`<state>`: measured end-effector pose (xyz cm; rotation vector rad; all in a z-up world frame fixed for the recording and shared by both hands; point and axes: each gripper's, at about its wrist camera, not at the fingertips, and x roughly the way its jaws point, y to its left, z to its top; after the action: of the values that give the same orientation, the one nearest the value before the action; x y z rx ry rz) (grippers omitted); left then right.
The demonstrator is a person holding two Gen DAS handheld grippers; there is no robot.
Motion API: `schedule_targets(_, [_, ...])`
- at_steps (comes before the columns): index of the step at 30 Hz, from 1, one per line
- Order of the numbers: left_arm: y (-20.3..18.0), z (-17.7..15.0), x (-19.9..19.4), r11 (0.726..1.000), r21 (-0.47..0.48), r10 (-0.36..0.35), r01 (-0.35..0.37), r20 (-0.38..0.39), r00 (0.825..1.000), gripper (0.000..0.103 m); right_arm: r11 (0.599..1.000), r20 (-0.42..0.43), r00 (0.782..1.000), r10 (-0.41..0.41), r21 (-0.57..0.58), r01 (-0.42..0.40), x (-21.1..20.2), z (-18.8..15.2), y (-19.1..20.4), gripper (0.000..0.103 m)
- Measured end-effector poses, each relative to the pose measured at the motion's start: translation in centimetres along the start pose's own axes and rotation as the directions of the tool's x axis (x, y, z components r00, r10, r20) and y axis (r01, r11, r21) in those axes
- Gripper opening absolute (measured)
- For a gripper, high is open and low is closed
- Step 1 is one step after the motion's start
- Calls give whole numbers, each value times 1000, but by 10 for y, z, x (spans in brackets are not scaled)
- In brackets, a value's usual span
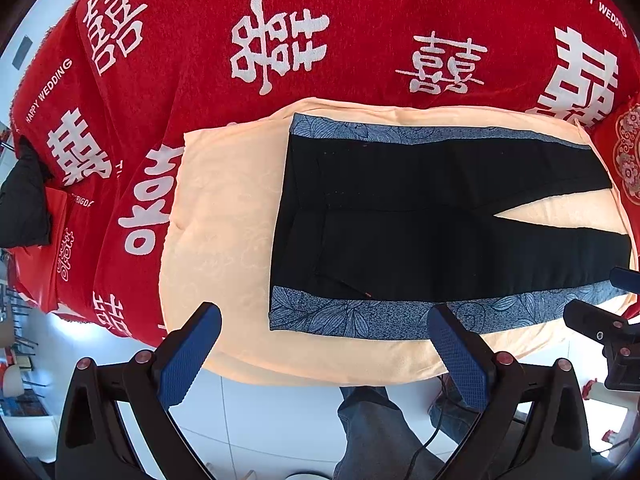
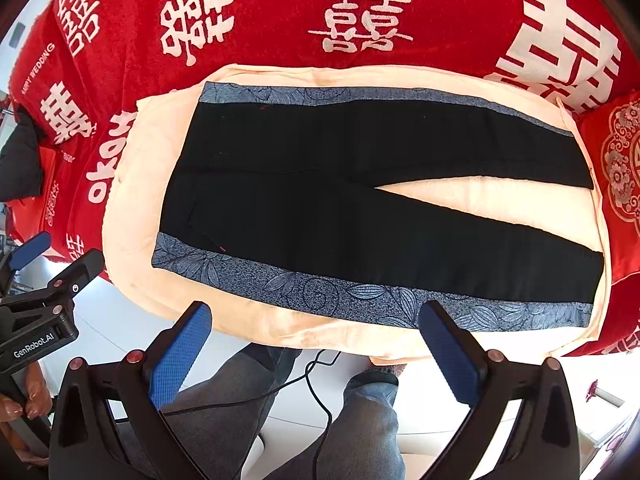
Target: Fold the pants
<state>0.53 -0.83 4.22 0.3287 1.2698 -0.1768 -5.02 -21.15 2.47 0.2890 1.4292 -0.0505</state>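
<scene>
While both views show the pants (image 1: 420, 216) flat on a cream pad (image 1: 224, 208), only the right wrist shows a hand (image 2: 28, 400) at 8 o'clock. Left gripper (image 1: 324, 344) and right gripper (image 2: 316, 340) both gape wide, holding nothing.

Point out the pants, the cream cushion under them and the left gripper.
pants (image 2: 320, 208): right wrist view, black fabric near the crotch.
cream cushion (image 1: 224, 216): left wrist view, bare part left of the waistband.
left gripper (image 1: 324, 356): left wrist view, midway between its fingertips.
</scene>
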Motion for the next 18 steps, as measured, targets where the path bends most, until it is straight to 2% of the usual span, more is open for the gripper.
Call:
schedule_targets(8, [-5,-3,1,1000,5,-1,1,-9,1000,103,1000,2,1000,10,1,-10,-1,-1,-4,103])
schedule_targets(18, [-17,-12,-10,999,-21,39,-39,3,999,103,999,2,999,35,-20,-35,-4,0,-15,103])
